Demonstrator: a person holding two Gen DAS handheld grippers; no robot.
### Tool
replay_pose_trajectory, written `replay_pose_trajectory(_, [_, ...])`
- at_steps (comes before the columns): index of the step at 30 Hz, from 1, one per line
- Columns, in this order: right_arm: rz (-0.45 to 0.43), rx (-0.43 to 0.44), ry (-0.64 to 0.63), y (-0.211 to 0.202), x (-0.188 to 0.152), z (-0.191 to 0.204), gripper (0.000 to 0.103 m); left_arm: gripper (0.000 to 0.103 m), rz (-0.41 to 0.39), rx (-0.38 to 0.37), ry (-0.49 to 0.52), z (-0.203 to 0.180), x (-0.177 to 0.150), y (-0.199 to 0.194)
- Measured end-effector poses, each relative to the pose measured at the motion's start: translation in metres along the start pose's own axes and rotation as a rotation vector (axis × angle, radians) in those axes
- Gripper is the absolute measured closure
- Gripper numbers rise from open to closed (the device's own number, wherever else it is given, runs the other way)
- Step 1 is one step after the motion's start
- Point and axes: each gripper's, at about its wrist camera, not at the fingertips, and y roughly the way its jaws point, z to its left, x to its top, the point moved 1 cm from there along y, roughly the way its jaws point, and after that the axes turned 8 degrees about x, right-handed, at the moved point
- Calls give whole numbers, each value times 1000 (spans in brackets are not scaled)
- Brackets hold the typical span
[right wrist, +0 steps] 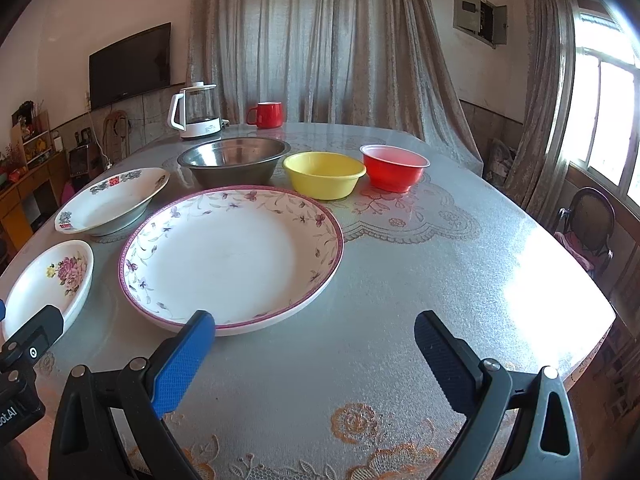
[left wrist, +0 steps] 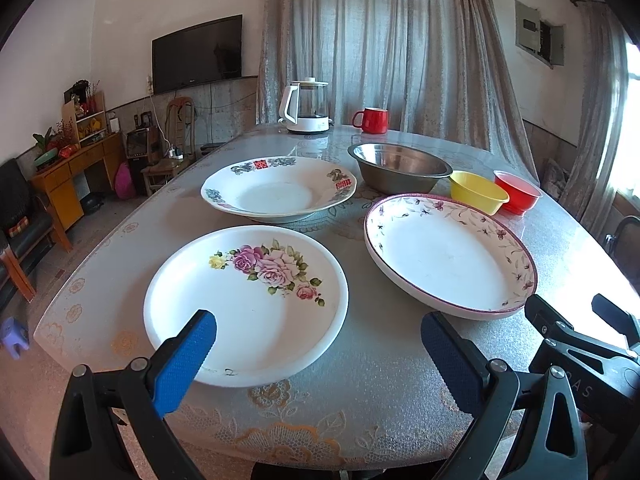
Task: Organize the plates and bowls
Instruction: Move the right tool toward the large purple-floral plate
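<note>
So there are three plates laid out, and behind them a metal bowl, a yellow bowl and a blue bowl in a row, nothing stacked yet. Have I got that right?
Nearly. The third bowl is red, not blue: the right wrist view shows the metal bowl, the yellow bowl and the red bowl in a row. The three plates are laid out singly, and nothing is stacked yet.

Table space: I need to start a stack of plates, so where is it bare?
Free: the table's right half, beside the purple-rimmed plate and in front of the red bowl. Crowded: the left, where rose plate, red-patterned plate and steel bowl cluster.
</note>
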Motion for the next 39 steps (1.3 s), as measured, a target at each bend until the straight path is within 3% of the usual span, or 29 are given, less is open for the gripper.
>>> replay_pose_trajectory(16, [1,23,44,5,-1,-14,2,0,4,21,24,-10,2,6])
replay_pose_trajectory(39, [7,52,72,16,6,-30,2,0,36,-20,80,-25,3,11])
